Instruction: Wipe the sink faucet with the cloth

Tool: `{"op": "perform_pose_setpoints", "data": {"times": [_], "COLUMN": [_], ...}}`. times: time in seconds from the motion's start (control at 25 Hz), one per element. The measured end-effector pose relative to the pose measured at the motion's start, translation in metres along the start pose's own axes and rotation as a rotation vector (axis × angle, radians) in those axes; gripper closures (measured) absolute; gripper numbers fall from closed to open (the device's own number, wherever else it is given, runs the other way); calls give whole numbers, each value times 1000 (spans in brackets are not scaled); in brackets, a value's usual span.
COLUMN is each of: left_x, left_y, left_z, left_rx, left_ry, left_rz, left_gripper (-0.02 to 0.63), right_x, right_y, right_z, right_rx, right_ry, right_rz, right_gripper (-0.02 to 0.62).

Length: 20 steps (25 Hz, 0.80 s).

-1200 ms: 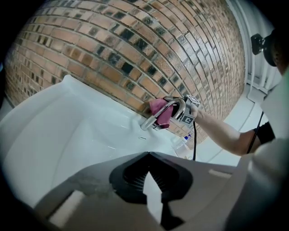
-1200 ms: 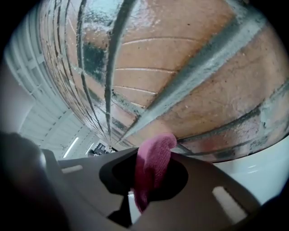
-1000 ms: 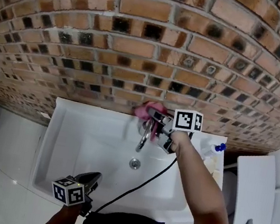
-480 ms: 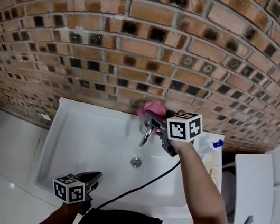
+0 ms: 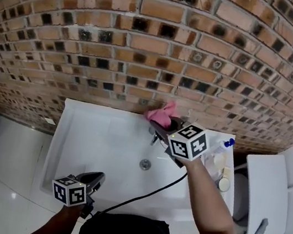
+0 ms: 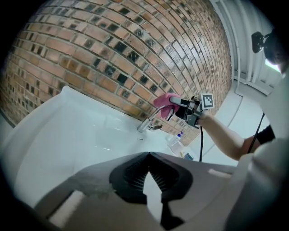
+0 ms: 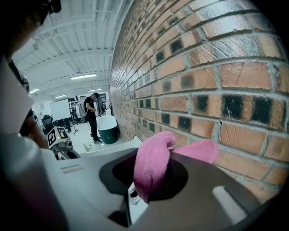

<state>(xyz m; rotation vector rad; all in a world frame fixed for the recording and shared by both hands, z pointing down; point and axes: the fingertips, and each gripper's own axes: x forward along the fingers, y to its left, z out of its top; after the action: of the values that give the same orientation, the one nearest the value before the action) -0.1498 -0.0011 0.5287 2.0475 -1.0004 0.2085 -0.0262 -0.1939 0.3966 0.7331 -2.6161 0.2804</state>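
A pink cloth [image 5: 162, 112] is pinched in my right gripper [image 5: 172, 125], which hangs over the back rim of the white sink [image 5: 102, 145] by the brick wall. The same cloth [image 7: 156, 161] fills the right gripper view, folded between the jaws. The chrome faucet [image 6: 151, 122] shows in the left gripper view, curving up toward the cloth [image 6: 165, 100]; in the head view it is mostly hidden under the gripper [image 5: 154, 137]. My left gripper [image 5: 94, 178] rests shut at the sink's front edge, holding nothing.
A plastic bottle with a blue cap [image 5: 221, 146] and small round items [image 5: 223, 183] sit on the sink's right ledge. A drain [image 5: 145, 164] lies mid-basin. A white cabinet top [image 5: 266, 202] stands right. A black cable [image 5: 150, 193] trails from the right gripper.
My right gripper with the cloth has lifted off the faucet's arch and drawn up toward the wall. The left gripper has barely moved.
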Motion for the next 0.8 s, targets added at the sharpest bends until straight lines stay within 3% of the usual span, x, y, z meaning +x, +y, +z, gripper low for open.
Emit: {"op": "perform_pose_setpoints", "data": {"times": [0.4, 0.8], "left_x": [-9, -10], "left_y": [1, 7], "left_z": [-5, -4], "left_rx": [34, 33], "left_ry": [28, 22], "left_rz": [-24, -23], "left_gripper": [601, 601], "right_x": [-10, -8], "right_y": [30, 48], "right_z": [-21, -62], "right_rx": [-9, 104], "right_ry": [-88, -163], "right_rz": [-60, -134], "right_gripper": [551, 551]}}
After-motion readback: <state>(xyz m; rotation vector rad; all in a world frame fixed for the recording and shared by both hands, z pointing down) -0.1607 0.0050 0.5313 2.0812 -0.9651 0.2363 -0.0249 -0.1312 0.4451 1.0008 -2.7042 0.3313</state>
